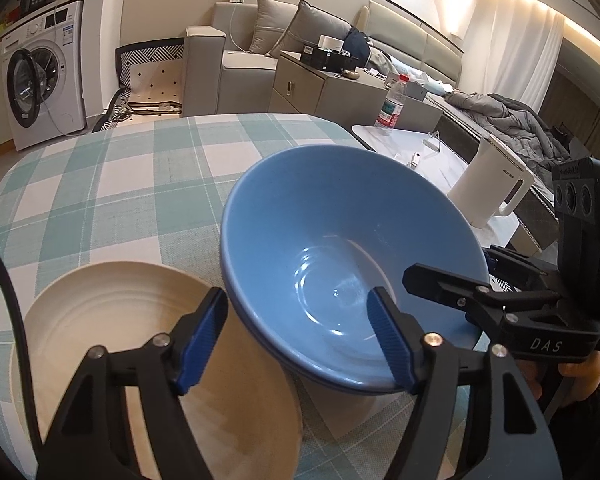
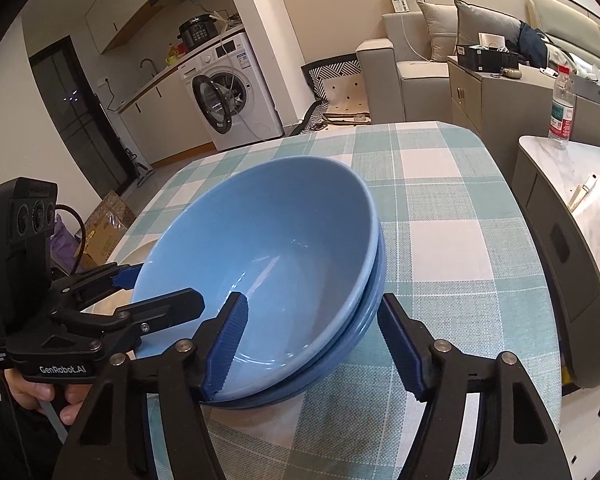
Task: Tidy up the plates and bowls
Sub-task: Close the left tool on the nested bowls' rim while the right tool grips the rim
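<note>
Grippers first, since they sit nearest your cameras. Your left gripper (image 1: pixel 296 340) straddles the left rim of the blue bowls (image 1: pixel 340 248): one blue pad hangs outside the wall, the other stands inside the basin, and neither visibly presses, so nothing is gripped. Your right gripper (image 2: pixel 312 340) straddles the opposite rim the same way, the inner pad (image 2: pixel 226 344) lying close against the inside wall and the outer pad clear of the stack; no grip is evident there either.

Bowls: two nested, tilted, resting on the checked tablecloth (image 1: pixel 112 184). In the right wrist view a second rim shows under the top one at 4 o'clock.

Plate: a cream plate (image 1: pixel 112 320) lies flat on the cloth at 8 o'clock of the bowls, just beside them, under your left outer finger.

Farther out, at 2 o'clock in the left wrist view, a white kettle (image 1: pixel 492 184) and a water bottle (image 1: pixel 392 104) stand on a marble-topped side table (image 1: pixel 440 160). A washing machine (image 1: pixel 40 76) sits at 10 o'clock, door ajar.
</note>
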A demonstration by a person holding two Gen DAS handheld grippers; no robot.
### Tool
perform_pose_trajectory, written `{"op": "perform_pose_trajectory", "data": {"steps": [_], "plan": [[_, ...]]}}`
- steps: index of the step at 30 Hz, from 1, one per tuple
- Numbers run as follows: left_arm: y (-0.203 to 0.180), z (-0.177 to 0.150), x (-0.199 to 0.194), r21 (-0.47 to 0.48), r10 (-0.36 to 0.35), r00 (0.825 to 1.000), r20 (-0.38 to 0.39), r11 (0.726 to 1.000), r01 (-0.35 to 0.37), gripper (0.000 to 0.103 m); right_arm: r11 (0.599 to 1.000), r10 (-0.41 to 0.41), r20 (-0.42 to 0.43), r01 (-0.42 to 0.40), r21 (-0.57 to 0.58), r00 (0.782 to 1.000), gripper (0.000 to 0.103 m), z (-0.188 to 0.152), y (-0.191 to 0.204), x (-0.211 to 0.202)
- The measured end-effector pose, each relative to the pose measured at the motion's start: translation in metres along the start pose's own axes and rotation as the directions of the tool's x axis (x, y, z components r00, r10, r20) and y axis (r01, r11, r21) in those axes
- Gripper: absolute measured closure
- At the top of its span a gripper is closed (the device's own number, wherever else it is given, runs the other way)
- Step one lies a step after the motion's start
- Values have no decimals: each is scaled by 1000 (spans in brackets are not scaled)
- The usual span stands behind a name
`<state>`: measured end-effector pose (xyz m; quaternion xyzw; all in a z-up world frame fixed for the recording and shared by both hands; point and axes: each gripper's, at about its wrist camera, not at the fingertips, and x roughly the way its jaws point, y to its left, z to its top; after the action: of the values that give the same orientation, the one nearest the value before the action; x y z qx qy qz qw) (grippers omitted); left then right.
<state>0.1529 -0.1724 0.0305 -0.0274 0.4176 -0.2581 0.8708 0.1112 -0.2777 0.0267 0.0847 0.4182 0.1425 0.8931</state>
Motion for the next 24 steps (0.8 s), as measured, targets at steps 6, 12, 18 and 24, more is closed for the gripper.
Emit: {"op": "perform_pose_trajectory", "data": {"steps": [6,12,18,24], "plan": [[-3,0,0,11,2,1000,-2,1000,-2,38,1000,0,2,0,-8,1000,38,0,2,0],[-3,0,0,11,8,1000,-3,1000,-8,42,1000,-7,4,7,-12,1000,38,-2,6,-2],[-3,0,0,12,11,1000,-3,1000,-11,42,1000,-14,5,14,-19,1000,38,-2,6,-2],[-2,1,-1,11,11,1000,-1,1000,-11,43,1000,-20,5,20,-22,1000,38,-2,4,-4]]}}
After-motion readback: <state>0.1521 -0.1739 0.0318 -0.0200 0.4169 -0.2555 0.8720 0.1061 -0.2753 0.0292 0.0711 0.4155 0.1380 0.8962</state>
